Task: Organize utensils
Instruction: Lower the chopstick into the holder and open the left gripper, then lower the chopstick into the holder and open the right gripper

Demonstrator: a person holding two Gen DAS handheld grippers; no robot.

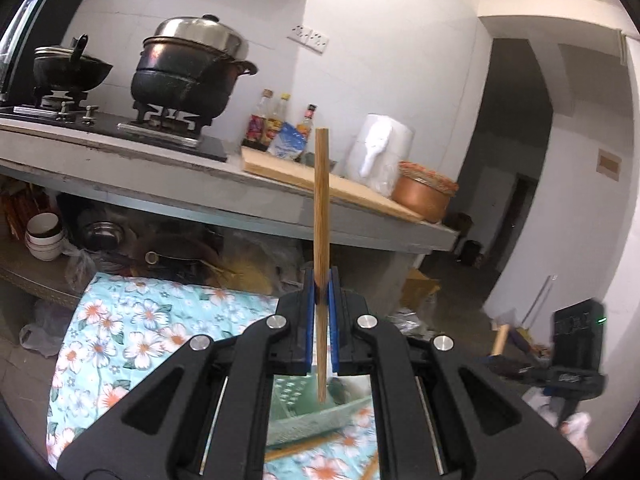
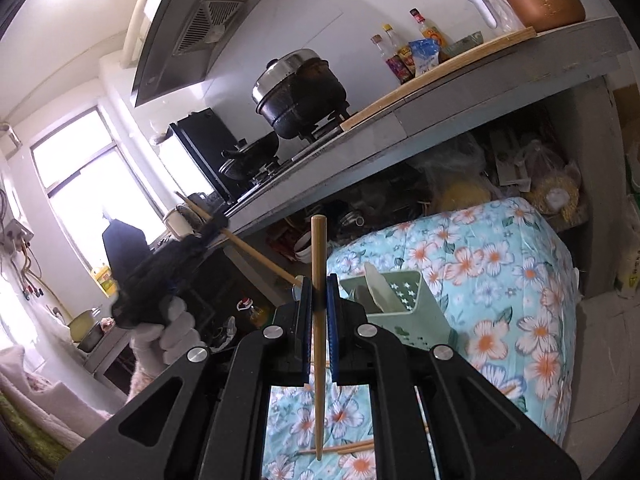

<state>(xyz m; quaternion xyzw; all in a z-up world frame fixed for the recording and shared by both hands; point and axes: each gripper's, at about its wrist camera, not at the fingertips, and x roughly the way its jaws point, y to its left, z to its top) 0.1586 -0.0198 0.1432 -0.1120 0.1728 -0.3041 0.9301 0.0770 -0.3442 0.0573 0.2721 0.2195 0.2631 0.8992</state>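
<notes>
Pinching a chopstick [image 1: 322, 216] between its blue pads, the left claw [image 1: 321, 284] is almost fully closed. The stick stands nearly straight up through the claw, with its thick end high above and its thin tip below, over the green basket [image 1: 320, 412].

The right claw [image 2: 319, 292] is nearly shut too, and it grips its own stick [image 2: 319, 320] the same way (thick end up, thin tip down). That tip hangs over the flowery cloth [image 2: 500, 280], just above two more sticks [image 2: 340, 449] lying flat on it. The green basket [image 2: 404, 304] sits on the cloth just right of this claw, with a white spoon [image 2: 378, 284] leaning inside.

In the right view, the left claw [image 2: 214, 225] shows off to the left, held by a white-gloved hand [image 2: 168, 332], its stick [image 2: 260, 254] slanting down toward the right claw.

Behind is a counter [image 1: 200, 184] with a big black pot [image 1: 188, 68].
</notes>
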